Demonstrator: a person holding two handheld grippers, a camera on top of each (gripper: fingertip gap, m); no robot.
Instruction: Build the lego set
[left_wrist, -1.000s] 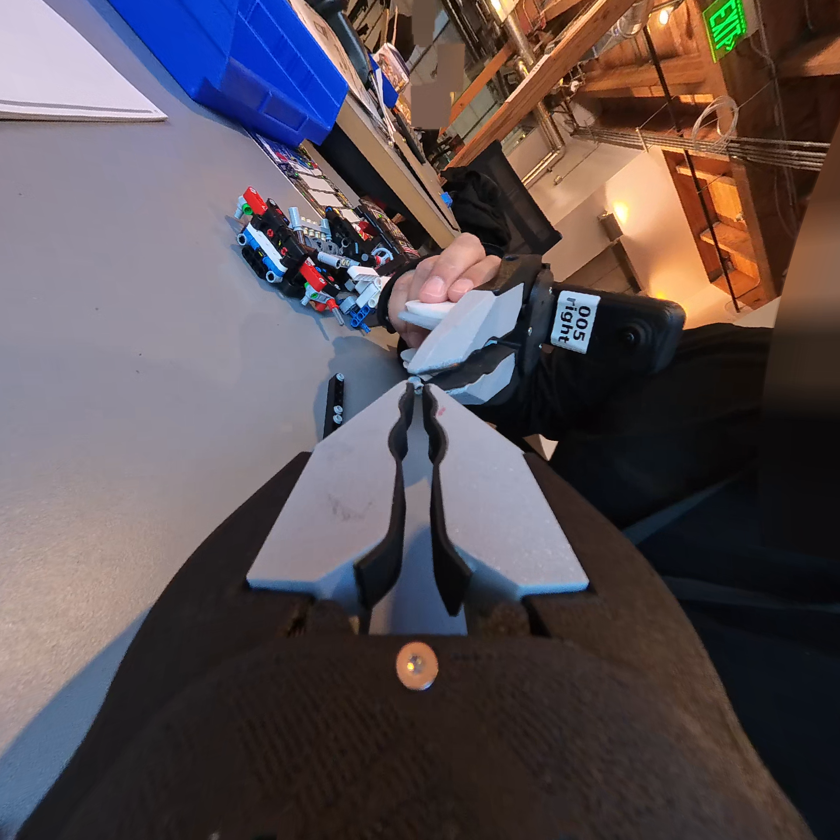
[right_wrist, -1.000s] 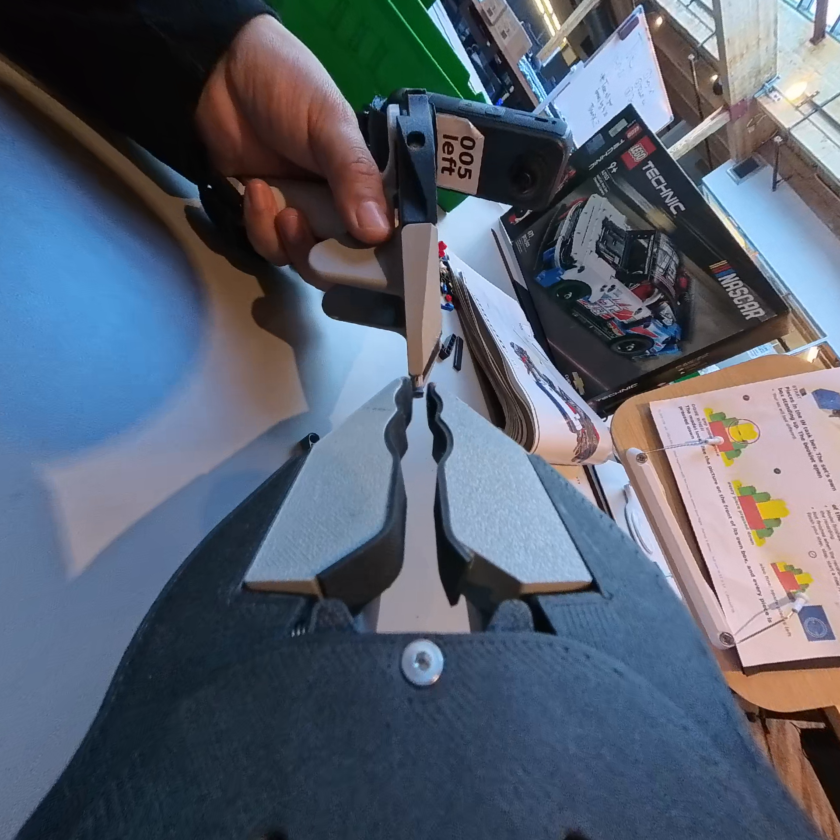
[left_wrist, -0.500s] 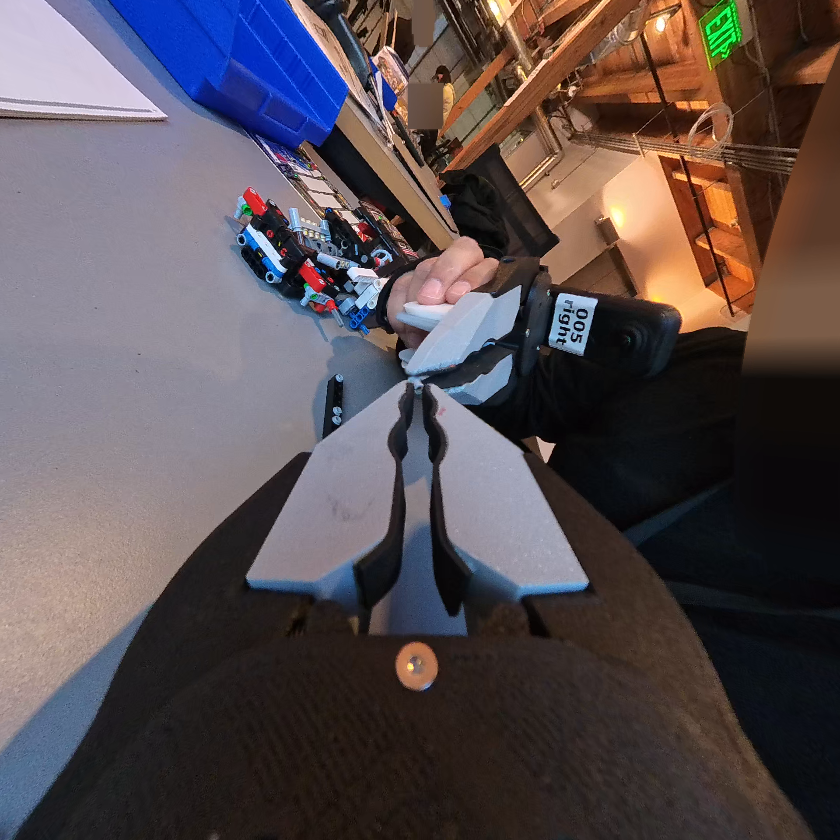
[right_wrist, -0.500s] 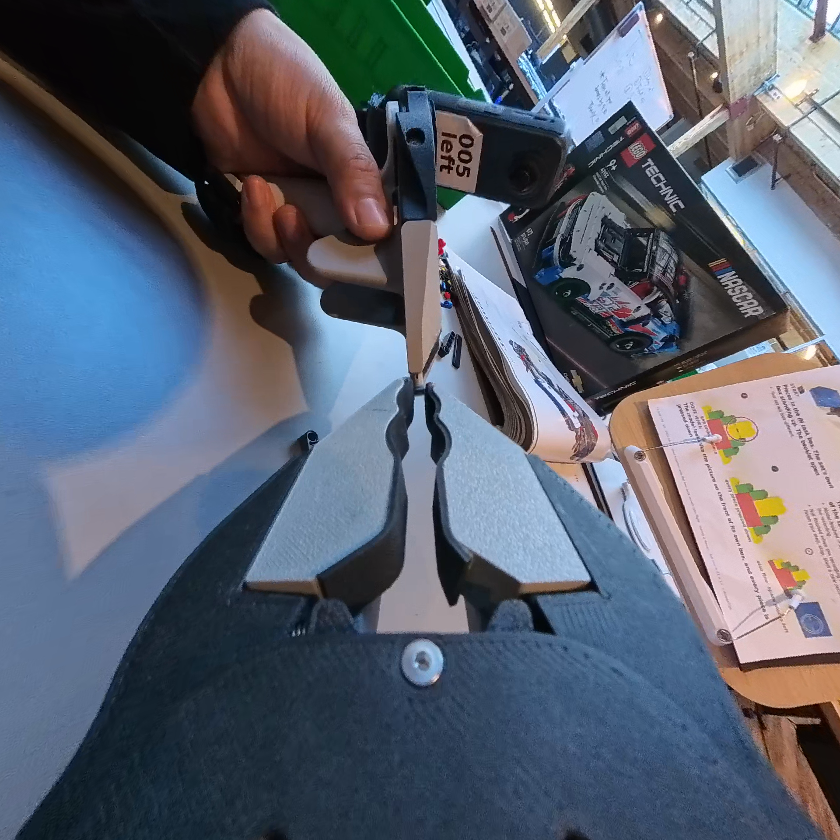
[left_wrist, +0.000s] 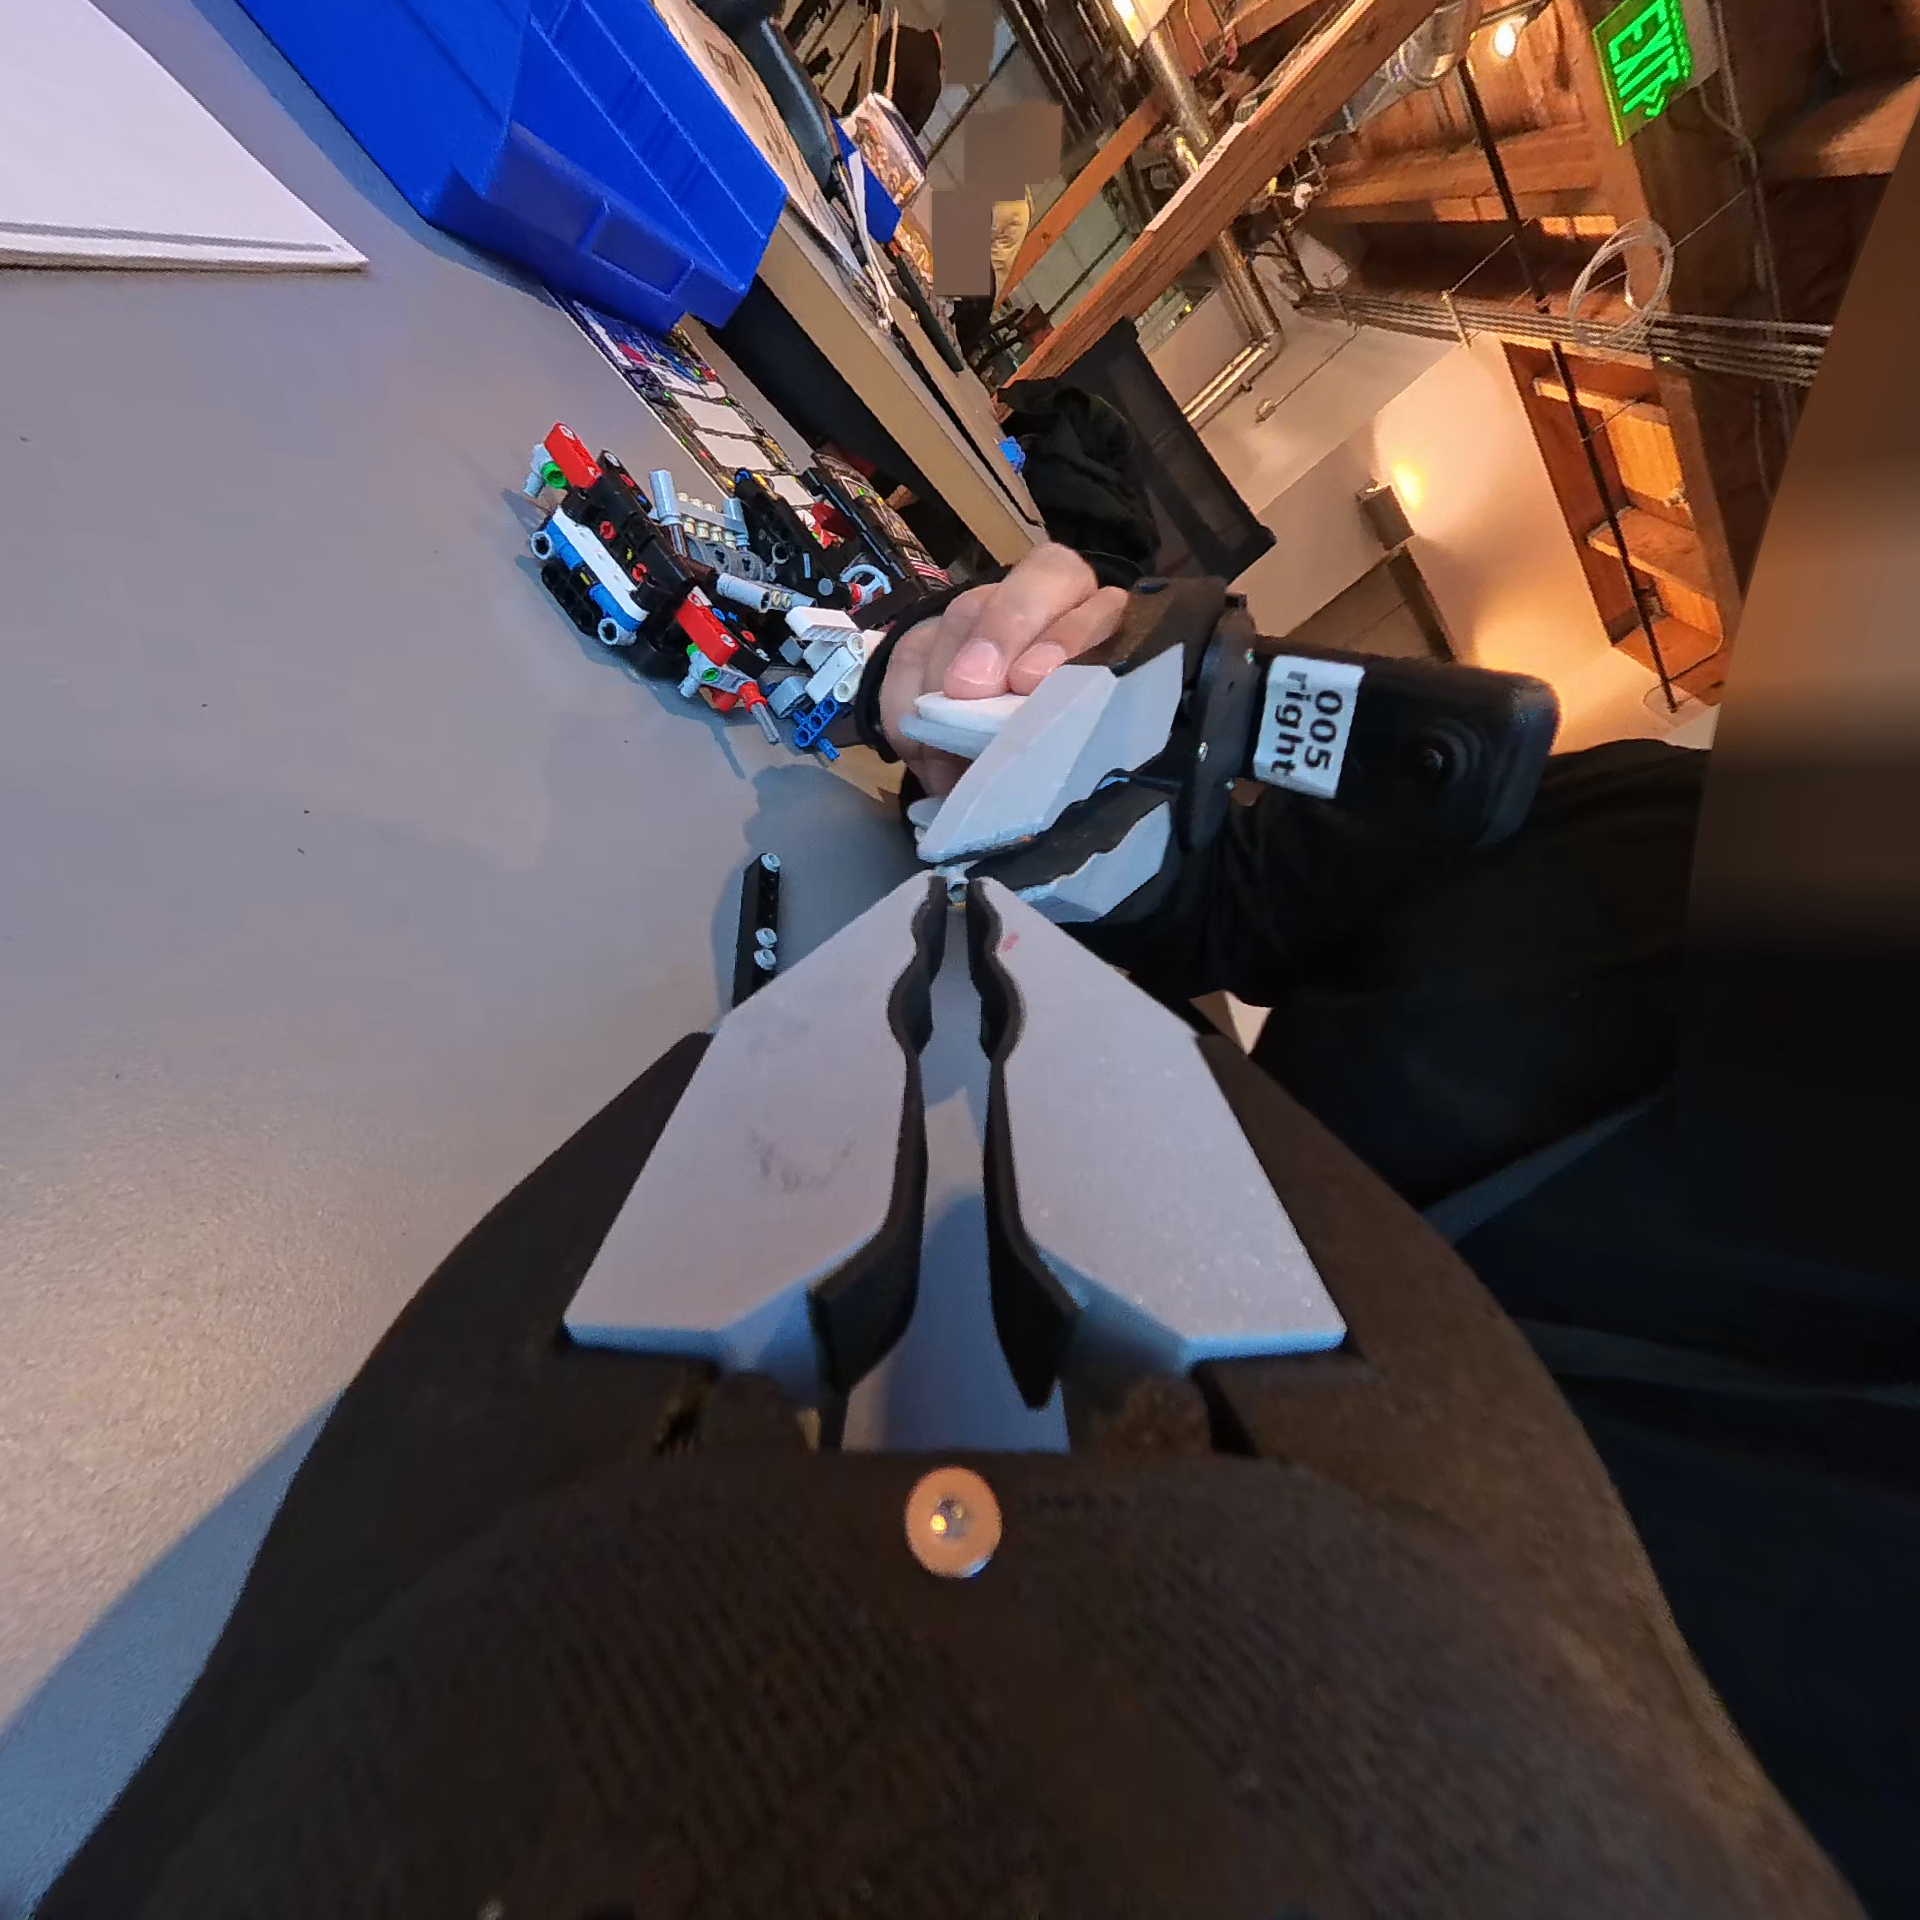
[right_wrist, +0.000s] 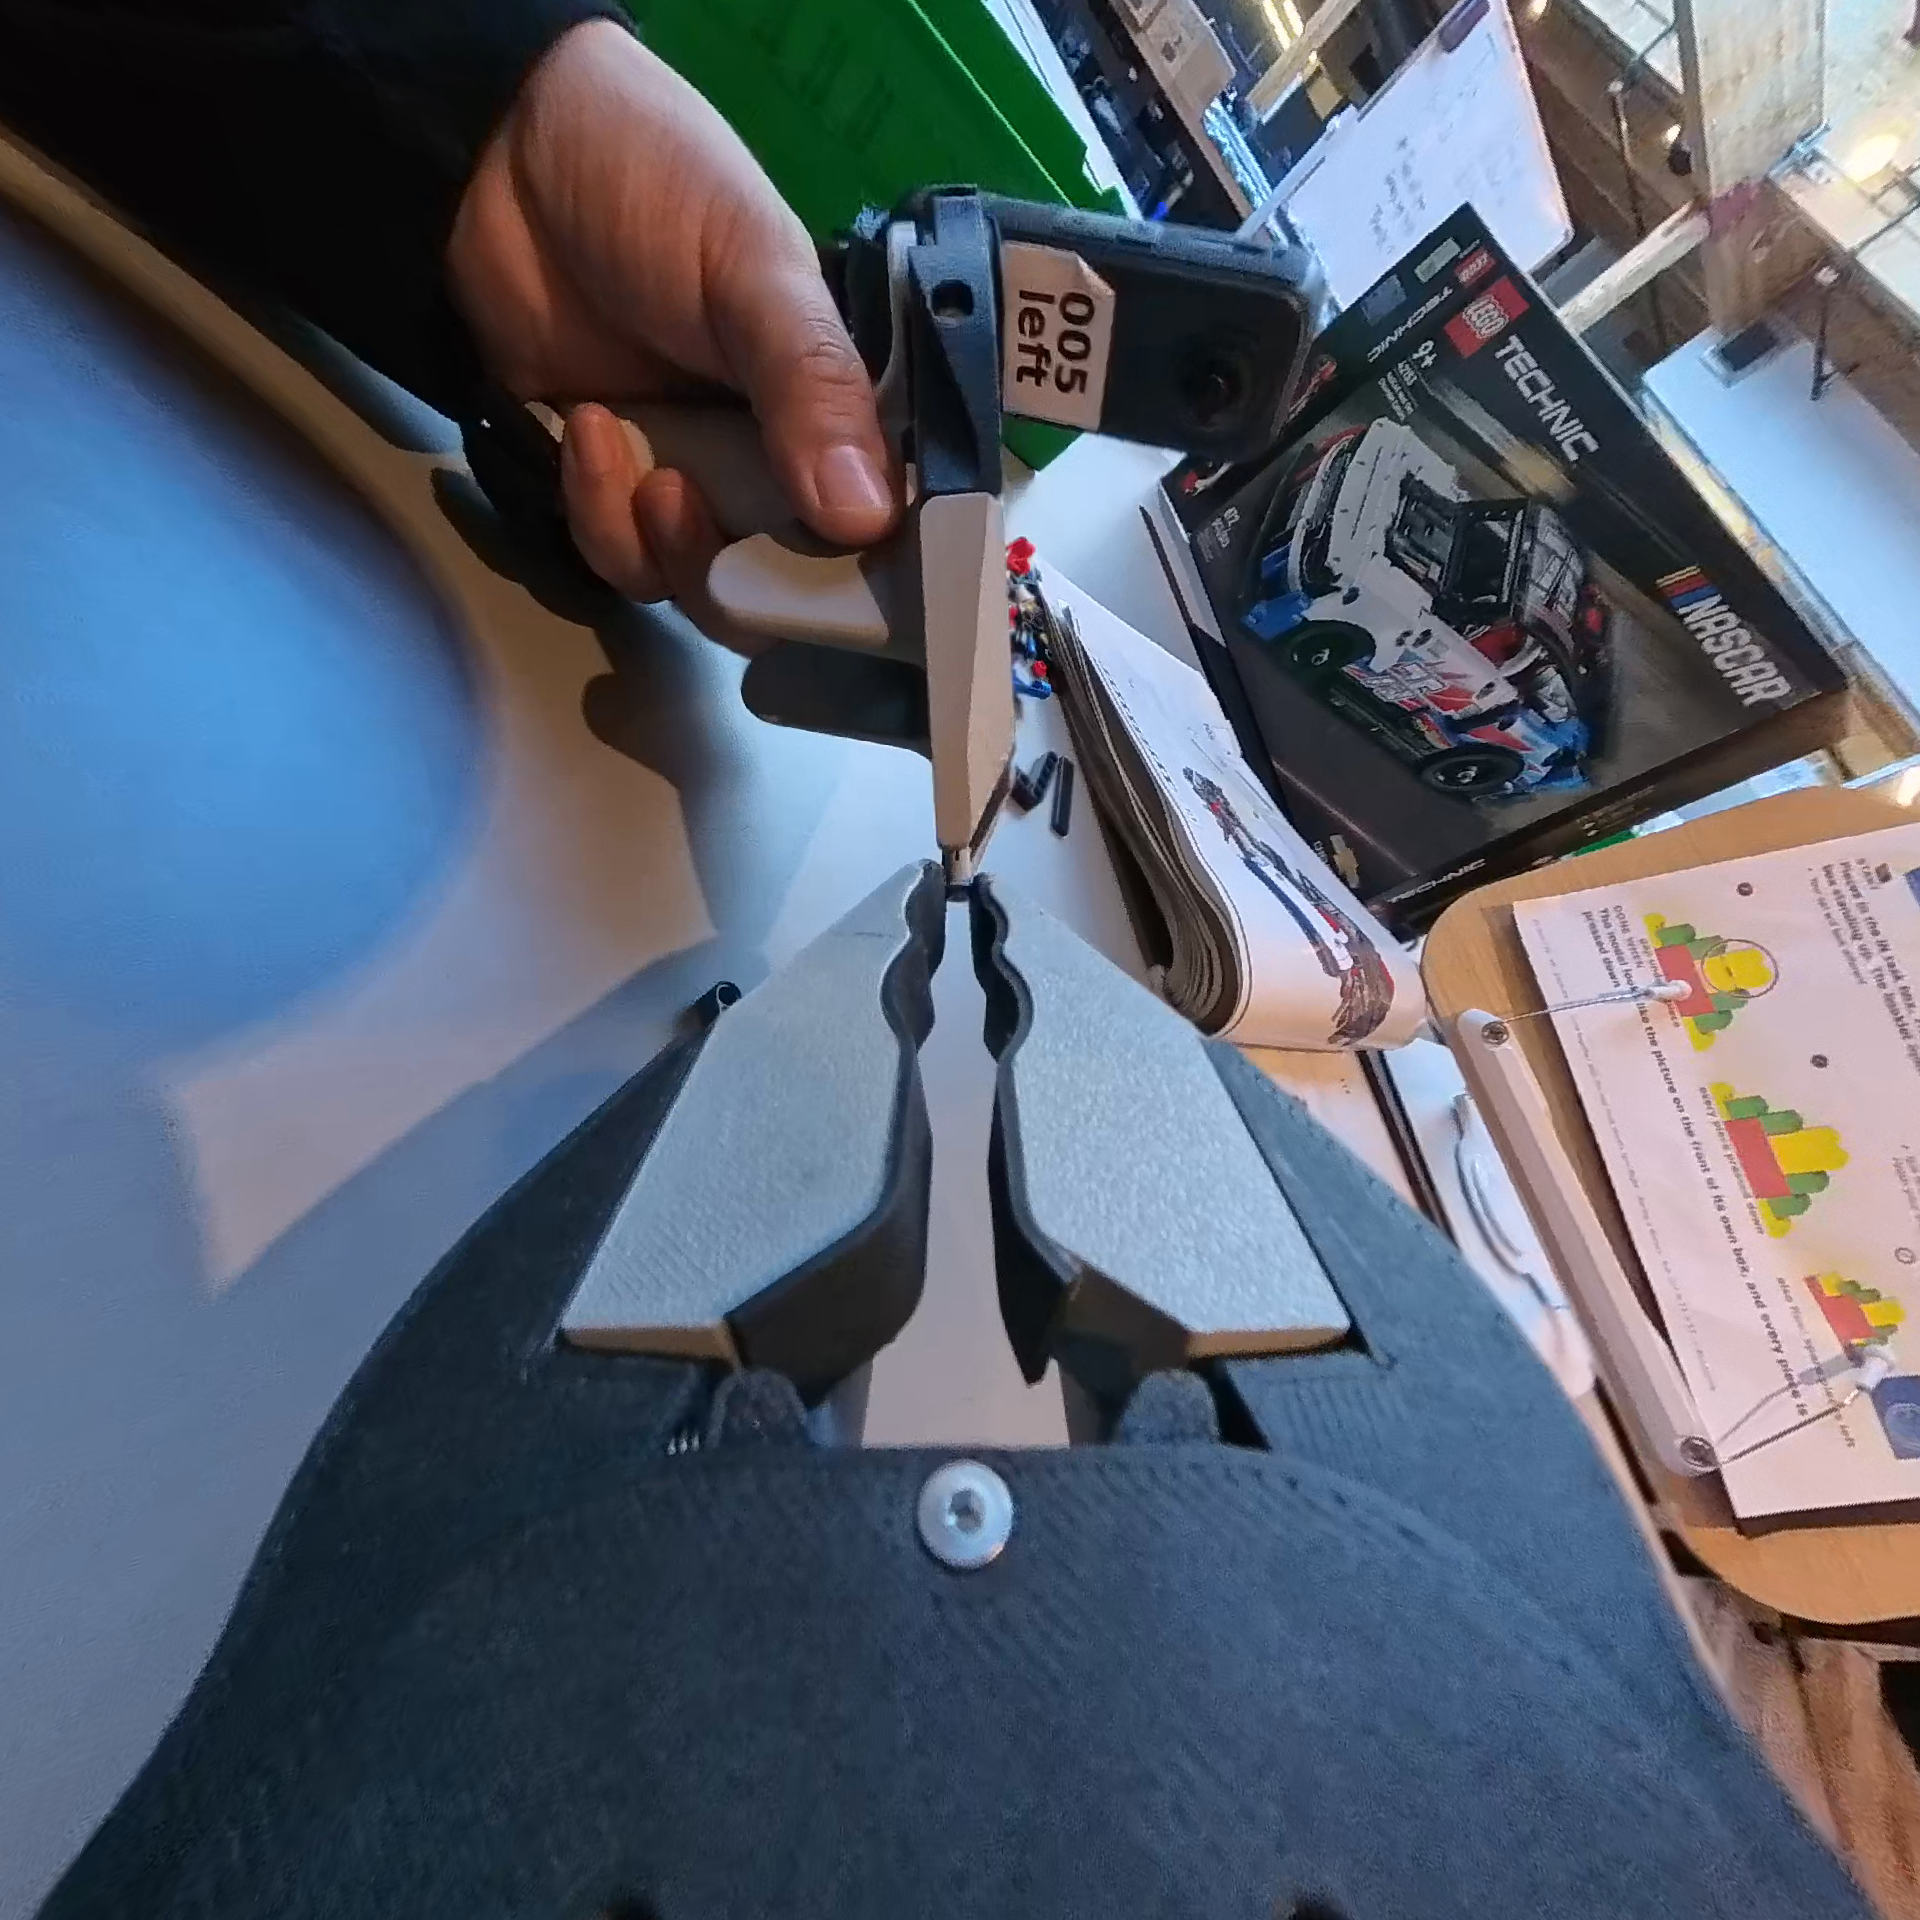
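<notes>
My left gripper (left_wrist: 954, 891) and right gripper (right_wrist: 958, 889) meet tip to tip just above the grey table (left_wrist: 312, 831). Both are nearly closed on a small light-grey piece (left_wrist: 956, 886), which also shows in the right wrist view (right_wrist: 963, 862); its shape is too small to tell. In the left wrist view the right gripper (left_wrist: 951, 860) comes in from the right, held by a hand. In the right wrist view the left gripper (right_wrist: 961, 850) points down from above. A black beam (left_wrist: 756, 923) lies on the table just left of the tips. A part-built assembly with loose parts (left_wrist: 707, 603) lies farther back.
A blue bin (left_wrist: 540, 135) and a white sheet (left_wrist: 125, 177) are at the back left. An open booklet (right_wrist: 1195, 821), the set's box (right_wrist: 1507, 582) and a wooden board with a sheet (right_wrist: 1714, 1143) lie to the right. Small black pins (right_wrist: 1044, 779) and a black piece (right_wrist: 717, 997) lie nearby. My left and right fingertips are right by each other.
Both grippers have stayed tip to tip on the small piece, with only a slight shift. Nothing on the table has moved.
</notes>
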